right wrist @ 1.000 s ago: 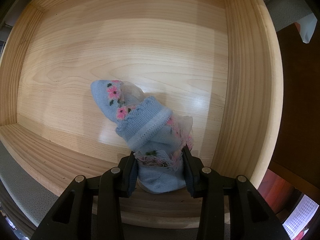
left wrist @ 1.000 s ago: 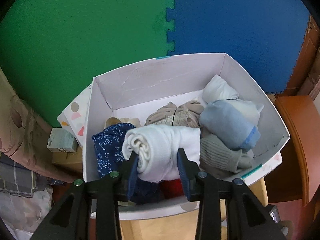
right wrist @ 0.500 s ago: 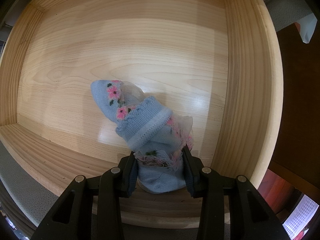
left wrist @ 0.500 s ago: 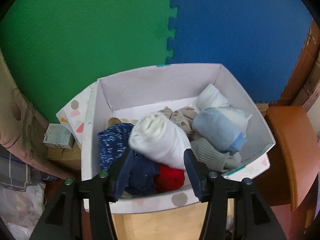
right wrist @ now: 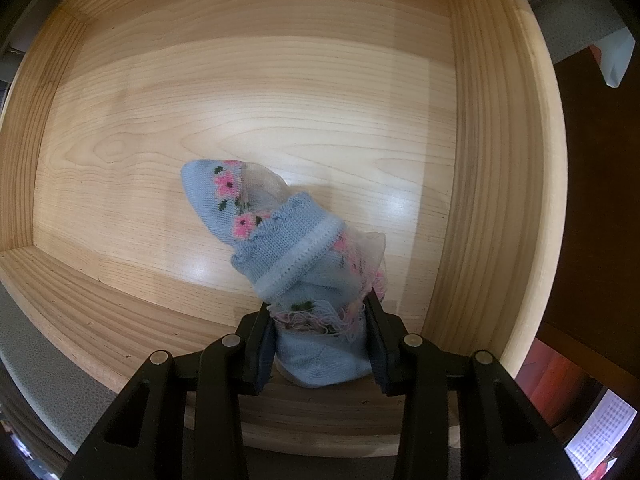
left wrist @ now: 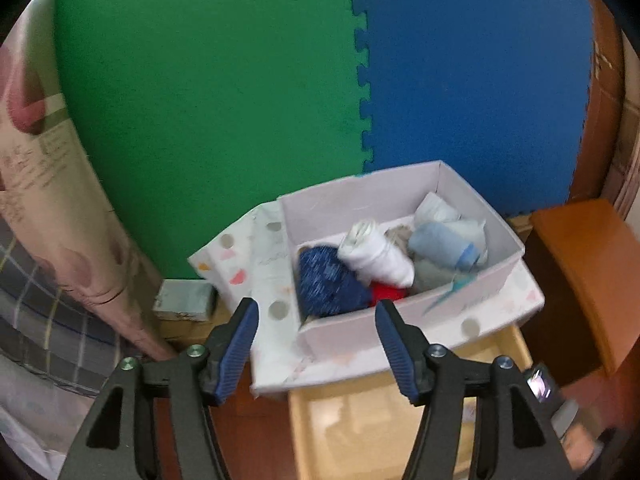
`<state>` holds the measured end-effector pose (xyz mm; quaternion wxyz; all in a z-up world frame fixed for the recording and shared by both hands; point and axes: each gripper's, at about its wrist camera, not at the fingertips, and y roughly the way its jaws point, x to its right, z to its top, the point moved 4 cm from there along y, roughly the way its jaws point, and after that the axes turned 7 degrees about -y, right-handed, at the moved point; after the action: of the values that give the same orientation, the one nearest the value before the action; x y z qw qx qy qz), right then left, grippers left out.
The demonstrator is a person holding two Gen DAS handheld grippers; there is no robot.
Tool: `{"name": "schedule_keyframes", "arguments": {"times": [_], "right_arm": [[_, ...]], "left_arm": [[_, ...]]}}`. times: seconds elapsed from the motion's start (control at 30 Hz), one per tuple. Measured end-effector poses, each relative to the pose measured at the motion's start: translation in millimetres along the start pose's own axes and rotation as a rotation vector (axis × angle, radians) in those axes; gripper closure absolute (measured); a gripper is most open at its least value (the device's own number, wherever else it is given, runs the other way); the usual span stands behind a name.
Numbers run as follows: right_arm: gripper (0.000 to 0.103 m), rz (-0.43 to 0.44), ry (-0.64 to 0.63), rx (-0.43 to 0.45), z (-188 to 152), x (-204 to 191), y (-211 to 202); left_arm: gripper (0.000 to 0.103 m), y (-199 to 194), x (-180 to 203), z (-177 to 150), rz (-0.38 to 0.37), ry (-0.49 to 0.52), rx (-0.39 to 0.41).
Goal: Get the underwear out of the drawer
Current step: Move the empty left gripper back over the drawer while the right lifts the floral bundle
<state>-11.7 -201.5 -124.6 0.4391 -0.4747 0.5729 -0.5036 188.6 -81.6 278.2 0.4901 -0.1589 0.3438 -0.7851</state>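
In the left wrist view, my left gripper (left wrist: 316, 344) is open and empty, held back from a white box (left wrist: 400, 324) full of rolled clothes: a white roll (left wrist: 378, 254), a dark blue patterned piece (left wrist: 328, 284), a red piece (left wrist: 388, 292) and a light blue roll (left wrist: 444, 244). In the right wrist view, my right gripper (right wrist: 320, 340) is shut on a light blue knitted garment with pink flowers (right wrist: 280, 232), which lies on the floor of the wooden drawer (right wrist: 496, 160).
Green (left wrist: 208, 100) and blue (left wrist: 472, 72) foam mats stand behind the box. A small pale carton (left wrist: 184, 302) sits left of it, with patterned fabric (left wrist: 52, 200) further left. An orange wooden piece (left wrist: 584, 276) is on the right. A light wooden drawer (left wrist: 384, 412) shows under the box.
My left gripper let go of the white roll, opened wide and pulled back from the box. The white roll now lies in the box. My right gripper has not moved.
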Motion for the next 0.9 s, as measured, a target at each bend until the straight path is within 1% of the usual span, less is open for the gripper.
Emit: {"name": "schedule_keyframes", "arguments": {"times": [0.07, 0.2, 0.37, 0.47, 0.53, 0.67, 0.8, 0.9], "right_arm": [[0.065, 0.000, -0.001, 0.000, 0.1, 0.1, -0.1], [0.065, 0.001, 0.000, -0.003, 1.1, 0.0, -1.7], [0.065, -0.001, -0.001, -0.010, 2.6, 0.3, -3.7], [0.065, -0.002, 0.000, -0.011, 3.4, 0.6, -4.5], [0.065, -0.002, -0.003, -0.012, 3.9, 0.7, -4.7], [0.065, -0.003, 0.000, -0.008, 4.5, -0.1, -6.2], [0.066, -0.009, -0.003, 0.003, 3.9, -0.7, -7.8], [0.066, -0.012, -0.003, 0.013, 2.3, -1.9, -9.4]], "left_arm": [[0.039, -6.2, -8.1, -17.8, 0.013, 0.000, -0.013], [0.039, -0.2, -26.9, -62.2, 0.019, -0.058, -0.077], [0.039, 30.5, -43.1, -125.4, 0.058, -0.142, -0.199], [0.039, 47.3, -45.9, -153.1, 0.081, -0.165, -0.255], [0.039, 53.4, -45.3, -169.1, 0.097, -0.176, -0.261], [0.039, 65.3, -38.7, -193.4, 0.151, -0.164, -0.239], [0.039, 78.2, -34.2, -208.4, 0.153, -0.182, -0.233], [0.039, 85.0, -34.7, -215.8, 0.150, -0.176, -0.231]]}}
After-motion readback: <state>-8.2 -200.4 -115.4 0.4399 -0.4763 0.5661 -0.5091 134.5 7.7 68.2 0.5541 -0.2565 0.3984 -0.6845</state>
